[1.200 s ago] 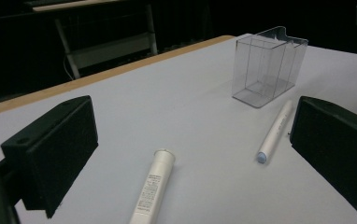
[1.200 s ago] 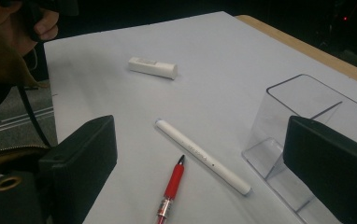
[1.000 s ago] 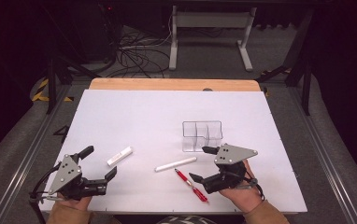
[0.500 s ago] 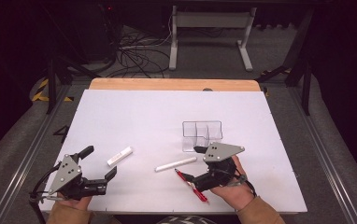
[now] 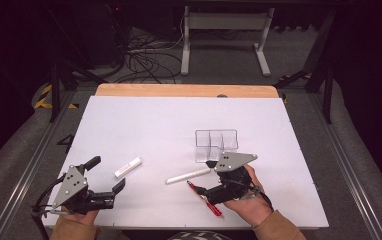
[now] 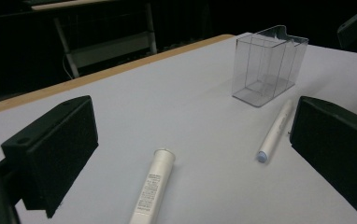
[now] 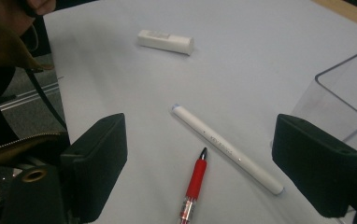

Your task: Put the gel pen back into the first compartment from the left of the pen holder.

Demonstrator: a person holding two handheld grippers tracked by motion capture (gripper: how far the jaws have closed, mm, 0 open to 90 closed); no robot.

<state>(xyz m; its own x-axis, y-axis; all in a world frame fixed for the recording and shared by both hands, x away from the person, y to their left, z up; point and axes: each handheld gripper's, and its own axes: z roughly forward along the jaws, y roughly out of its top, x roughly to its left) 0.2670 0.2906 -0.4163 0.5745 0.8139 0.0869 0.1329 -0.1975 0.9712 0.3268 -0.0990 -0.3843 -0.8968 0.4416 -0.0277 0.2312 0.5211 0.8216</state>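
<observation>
I have the white tabletop (image 5: 144,125) spread in front of me, and everything on it sits toward my near edge. The largest item is the clear three-compartment box (image 5: 216,145), upright right of centre; in the right claw's own view its wall (image 7: 349,93) rises just beside one jaw. My right claw (image 5: 202,176) is low over the tabletop just in front of that box. Its jaws have just been closing a little, yet they stand wide apart, and both the red pen and the long white pen lie between them with neither pad touching. My left claw (image 5: 108,174) hovers at the near left corner, jaws wide apart, nothing gripped. The long white pen (image 5: 188,175) lies slanted near the box. The red pen (image 7: 193,189) lies just beside it on my side, its dark tip pointing at the white barrel. The short white tube (image 5: 128,167) lies between the two claws, apart from both pens.
</observation>
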